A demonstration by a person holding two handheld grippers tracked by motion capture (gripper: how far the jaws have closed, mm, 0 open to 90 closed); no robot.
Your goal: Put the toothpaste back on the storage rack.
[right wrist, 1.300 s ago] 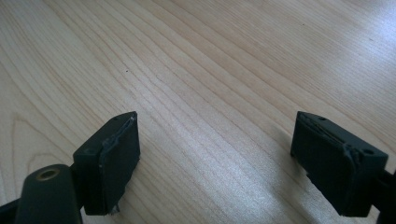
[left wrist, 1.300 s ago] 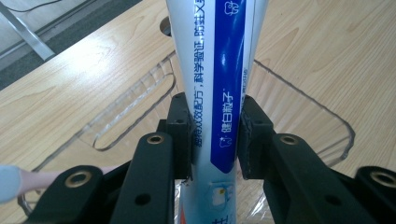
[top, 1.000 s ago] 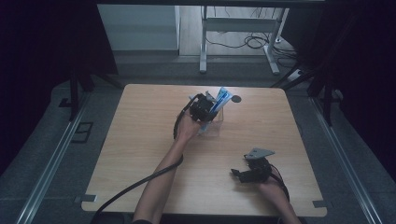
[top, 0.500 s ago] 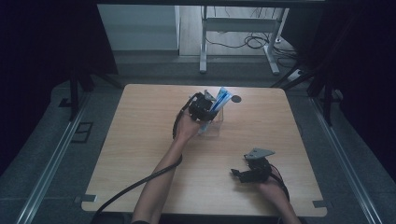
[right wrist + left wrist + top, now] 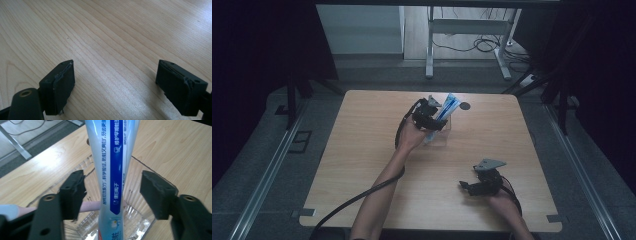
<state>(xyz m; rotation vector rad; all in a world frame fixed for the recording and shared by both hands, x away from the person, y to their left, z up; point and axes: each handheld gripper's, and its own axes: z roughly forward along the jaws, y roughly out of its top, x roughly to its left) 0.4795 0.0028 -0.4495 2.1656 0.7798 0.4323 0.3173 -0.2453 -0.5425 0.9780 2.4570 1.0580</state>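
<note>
Blue-and-white toothpaste tube stands tilted in the clear ribbed cup, beside a pink toothbrush handle. Left gripper fingers open, straddling the tube, no contact. Back straight out. Right gripper open, idle over the worktop.

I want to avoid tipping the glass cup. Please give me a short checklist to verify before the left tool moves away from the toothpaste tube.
1. Left tool open: ok, both jaws stand apart from the toothpaste tube.
2. Tube inside the clear cup: ok, its lower end is in the cup and it leans on the rim.
3. Pink stick clear of the jaws: not ok, it lies right at one jaw.
4. Cup upright on the table: ok.
5. Right tool out of the way: ok, open over bare wood.
6. Tube stable without support: cannot tell.
</note>
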